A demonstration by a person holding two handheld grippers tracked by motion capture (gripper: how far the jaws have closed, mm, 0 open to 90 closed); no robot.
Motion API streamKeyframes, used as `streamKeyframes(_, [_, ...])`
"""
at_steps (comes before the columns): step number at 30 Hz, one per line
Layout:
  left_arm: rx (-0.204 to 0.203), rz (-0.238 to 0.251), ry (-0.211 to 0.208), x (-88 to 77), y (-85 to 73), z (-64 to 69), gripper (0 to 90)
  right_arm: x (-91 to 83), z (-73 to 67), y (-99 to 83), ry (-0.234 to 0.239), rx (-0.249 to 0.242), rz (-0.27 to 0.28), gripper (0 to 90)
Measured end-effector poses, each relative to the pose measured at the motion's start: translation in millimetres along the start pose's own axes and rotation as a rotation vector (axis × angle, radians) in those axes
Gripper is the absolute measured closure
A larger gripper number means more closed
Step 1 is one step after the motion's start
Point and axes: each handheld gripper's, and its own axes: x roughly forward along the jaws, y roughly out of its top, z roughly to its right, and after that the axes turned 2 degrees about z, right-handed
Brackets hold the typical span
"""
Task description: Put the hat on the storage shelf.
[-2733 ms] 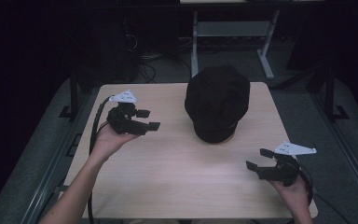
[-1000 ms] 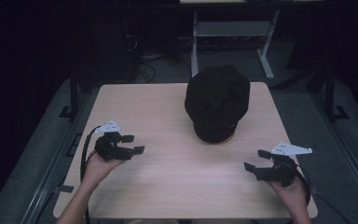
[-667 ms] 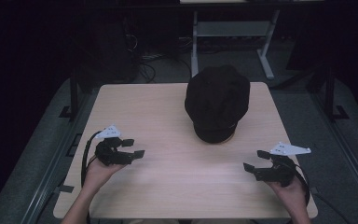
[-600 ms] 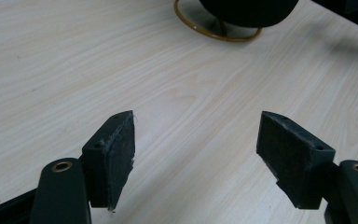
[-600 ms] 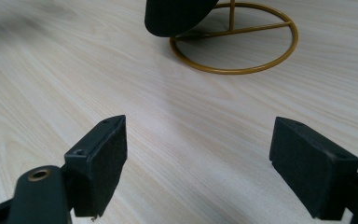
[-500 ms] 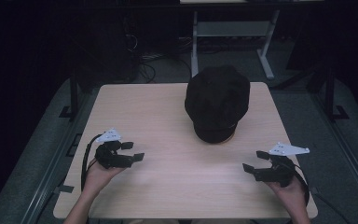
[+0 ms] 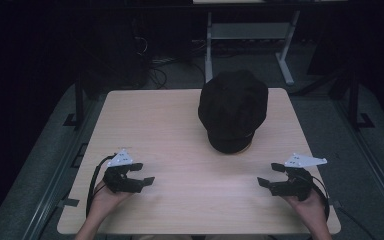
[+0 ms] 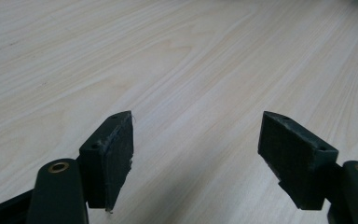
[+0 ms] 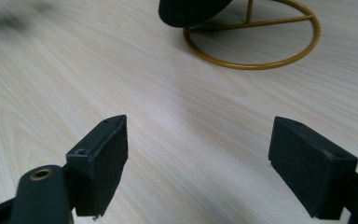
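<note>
Black fabric cap (image 7: 233,110): sitting on a thin gold wire stand with a ring base (image 9: 254,39), toward the far middle of the pale wooden table (image 7: 180,120), brim pointing toward the near edge.
Cap's surroundings: lying well apart from both grippers, bare wood in between.
Right gripper (image 7: 272,176): resting low at the near right corner, jaws gaping wide, clasping nothing, aiming roughly at the stand's ring.
Left gripper (image 7: 141,173): hovering just above the near left part of the table, jaws spread wide, nothing between the pads (image 8: 121,154).
Likely step: getting ready to approach the cap from both sides.
Risk, tipping: nudging the light wire stand with one jaw, toppling cap and stand together.
Risk, slipping: pinching only loose fabric, letting the cap sag or slide off.
</note>
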Motion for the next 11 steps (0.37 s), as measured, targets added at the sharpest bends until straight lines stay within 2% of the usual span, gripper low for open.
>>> streamKeyframes(4, [0.033,-0.007,0.01,2.4,-1.3,2.3,24.3,3.7,-3.7,1.6,0.011,-0.017,-0.004,19.5])
streamKeyframes(9, [0.044,0.008,0.018,2.3,-1.1,2.1,24.2,5.4,-4.7,2.8,0.017,-0.025,-0.006,19.6])
streamKeyframes(11, [0.057,0.005,0.033,2.2,-1.5,1.9,24.2,6.1,-3.6,2.7,0.022,-0.028,-0.006,19.7])
